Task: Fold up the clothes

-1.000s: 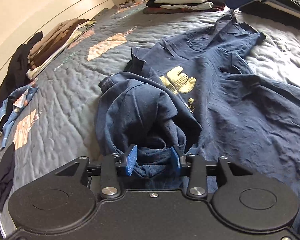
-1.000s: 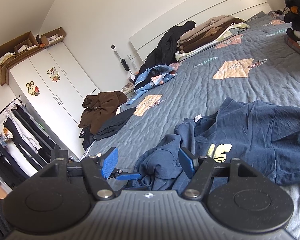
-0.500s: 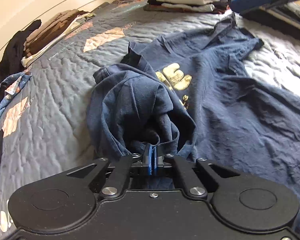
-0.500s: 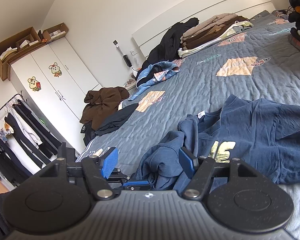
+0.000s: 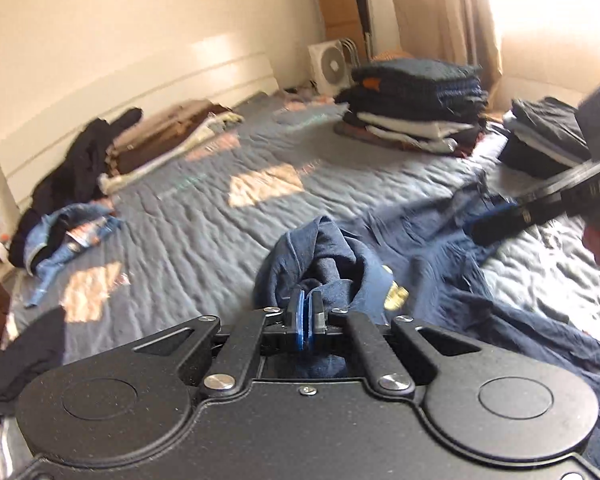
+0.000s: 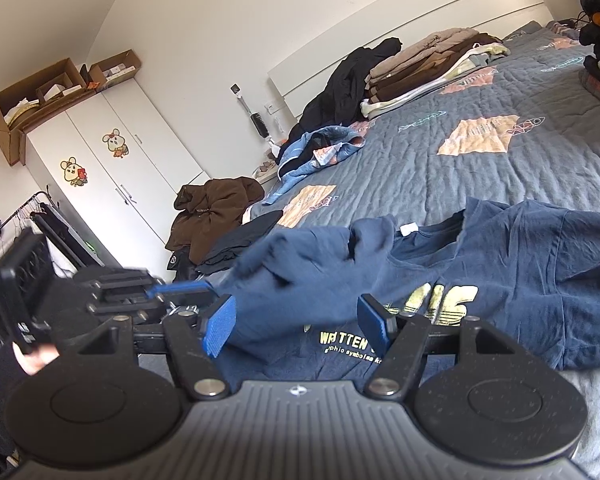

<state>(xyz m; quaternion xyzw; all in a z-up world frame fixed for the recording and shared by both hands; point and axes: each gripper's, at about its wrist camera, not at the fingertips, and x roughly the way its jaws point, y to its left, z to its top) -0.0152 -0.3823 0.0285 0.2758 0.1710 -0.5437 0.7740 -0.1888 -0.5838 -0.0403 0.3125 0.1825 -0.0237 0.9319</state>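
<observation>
1. Left gripper (image 5: 305, 317) pinches a bunched fold of the navy shirt (image 6: 540, 264), lifted off the bed (image 6: 480, 176).
2. Right gripper (image 6: 296, 322) is spread wide, hovering over the shirt's printed chest.
3. Cardboard boxes (image 6: 40, 96) atop the wardrobe (image 6: 112, 172) hold small items.
4. Bare quilt lies beyond the shirt; folded stacks (image 5: 416, 108) line the far edge.

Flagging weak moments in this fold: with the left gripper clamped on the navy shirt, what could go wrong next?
1. The left gripper pinches a bunched wad of the navy T-shirt, so several layers may lift together and the fold come out crooked.
2. The right gripper is open and holds nothing; pulling one-handed may drag the shirt across the quilt.
</observation>
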